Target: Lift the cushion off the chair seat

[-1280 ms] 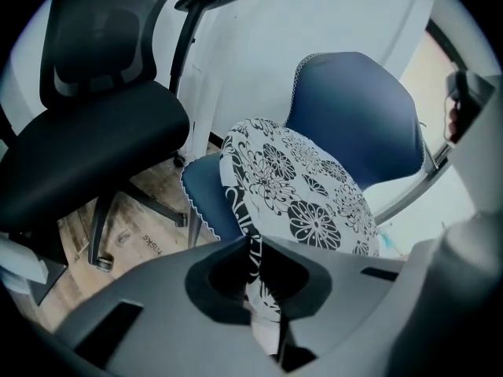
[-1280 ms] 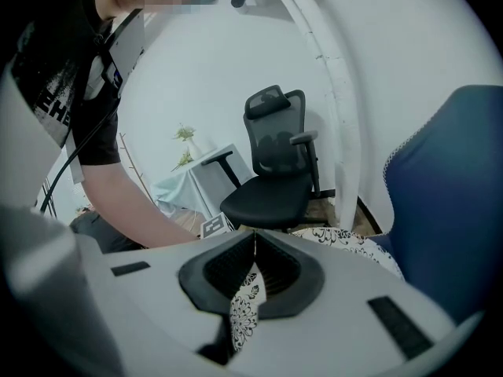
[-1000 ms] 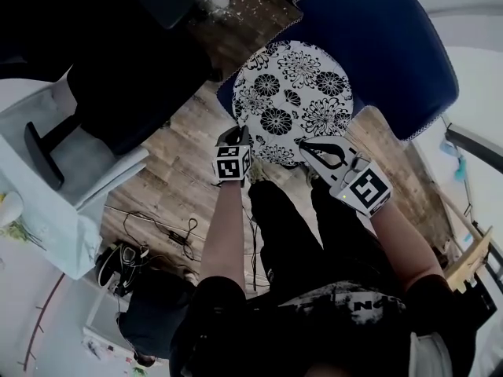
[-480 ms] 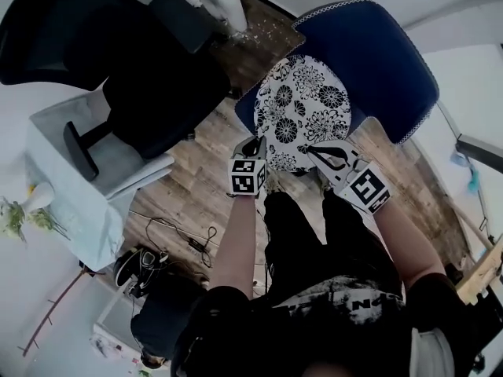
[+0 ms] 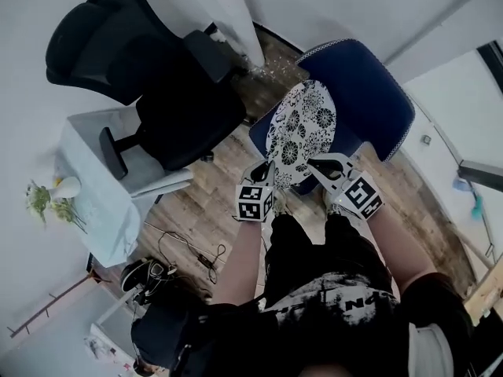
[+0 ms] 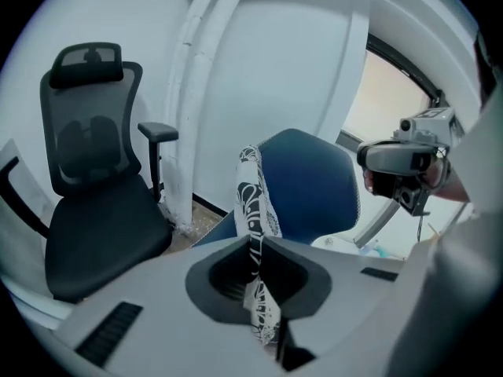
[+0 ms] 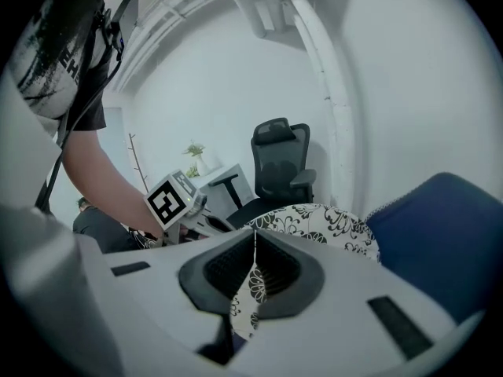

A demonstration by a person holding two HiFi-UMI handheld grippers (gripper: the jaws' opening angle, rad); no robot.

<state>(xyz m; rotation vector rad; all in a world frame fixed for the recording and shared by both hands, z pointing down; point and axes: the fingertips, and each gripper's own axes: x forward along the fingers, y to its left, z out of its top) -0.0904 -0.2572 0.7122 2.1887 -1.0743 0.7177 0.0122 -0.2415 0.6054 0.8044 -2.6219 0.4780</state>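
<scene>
So both tongs are clamped on the cushion here. The left gripper pinches the near rim on its left side, jaws closed tight on the fabric. The right gripper does the same a bit further round that rim, jaws nipped shut on the floral cover.

The cushion is tipped up steeply over the front edge of the blue chair. The left gripper view catches it almost edge-on, with the chair back behind it. From the right gripper view you see the patterned face spreading away toward the back. I can't tell whether its lower part touches the seat.

Room to move (this is the tight bit): the black office chair sits just left of the blue one. Only a strip of wooden floor and a white post lie between them. A white table crowds the office chair's near side, with flowers at its left edge. Cables trail on the floor near the person's left leg.
</scene>
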